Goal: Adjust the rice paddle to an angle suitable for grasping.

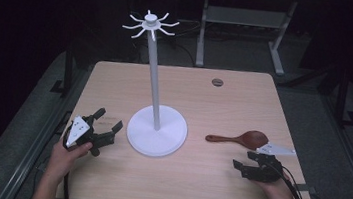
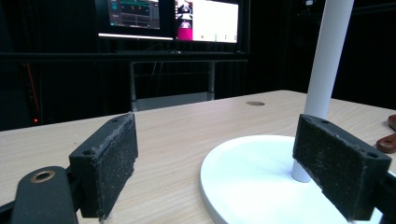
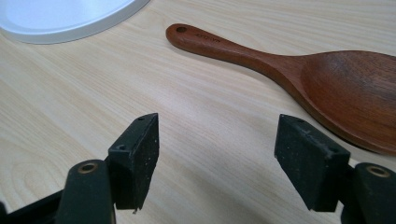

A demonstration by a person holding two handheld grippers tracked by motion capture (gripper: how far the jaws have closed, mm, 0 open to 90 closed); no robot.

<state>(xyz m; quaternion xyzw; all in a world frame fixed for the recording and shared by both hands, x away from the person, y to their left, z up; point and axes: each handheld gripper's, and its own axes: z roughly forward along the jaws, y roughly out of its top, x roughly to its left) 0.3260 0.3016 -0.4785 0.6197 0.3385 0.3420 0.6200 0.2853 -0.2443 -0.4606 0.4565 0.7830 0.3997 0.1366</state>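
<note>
A white stand rises from a round base (image 1: 156,133) at the table's middle, with a tall pole (image 1: 154,84) and a ring of hooks (image 1: 150,24) on top. A dark wooden spoon (image 1: 240,138) lies flat to the right of the base, handle toward it. My left gripper (image 1: 110,119) rests left of the base, open and holding nothing; in its own view the left gripper (image 2: 224,163) faces the base (image 2: 252,179) and the pole (image 2: 327,60). My right gripper (image 1: 244,160) sits just in front of the spoon, open; in its own view the right gripper (image 3: 217,158) is short of the spoon (image 3: 289,60).
The light wooden table (image 1: 195,182) has a round cable hole (image 1: 217,82) at the back right. Behind it stands the metal frame of another desk (image 1: 243,26). Lit monitors (image 2: 173,18) glow in the dark background. The floor drops away at both table sides.
</note>
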